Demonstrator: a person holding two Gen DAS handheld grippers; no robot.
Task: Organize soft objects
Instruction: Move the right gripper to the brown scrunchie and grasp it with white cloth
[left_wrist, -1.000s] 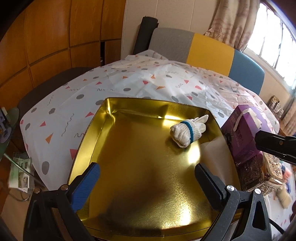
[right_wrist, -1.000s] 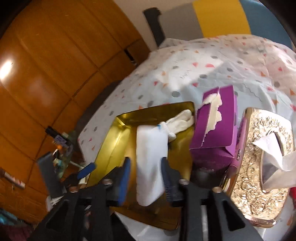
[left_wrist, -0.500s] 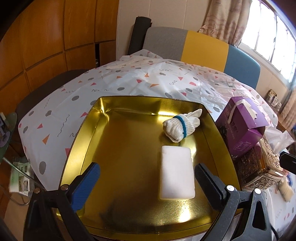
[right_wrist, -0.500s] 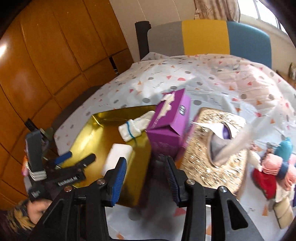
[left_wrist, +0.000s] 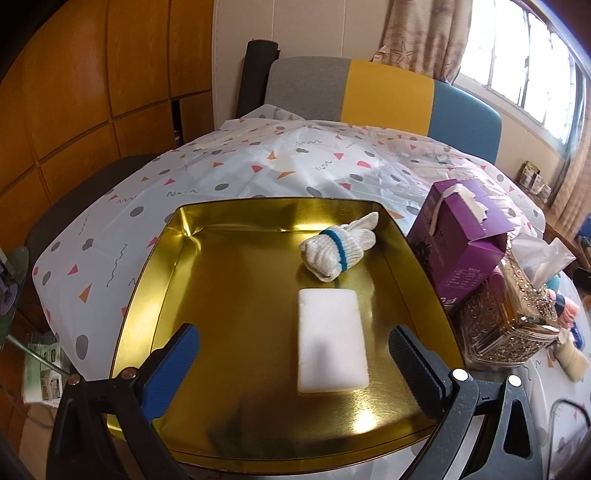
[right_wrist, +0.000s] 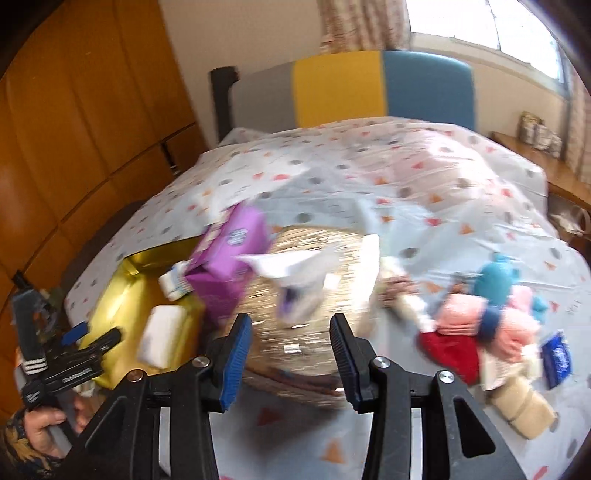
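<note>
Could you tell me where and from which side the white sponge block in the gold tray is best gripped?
Probably across its two long edges, from straight above. The white sponge block lies flat on the gold tray, its short end toward the open left claw, with bare tray along both long sides and the rolled glove beyond.

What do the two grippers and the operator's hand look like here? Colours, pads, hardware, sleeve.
Both the left gripper and the right gripper have black frames with silver bolts, one blue ribbed pad and one black ribbed pad. The hand is bare, with a dark patterned sleeve.
</note>
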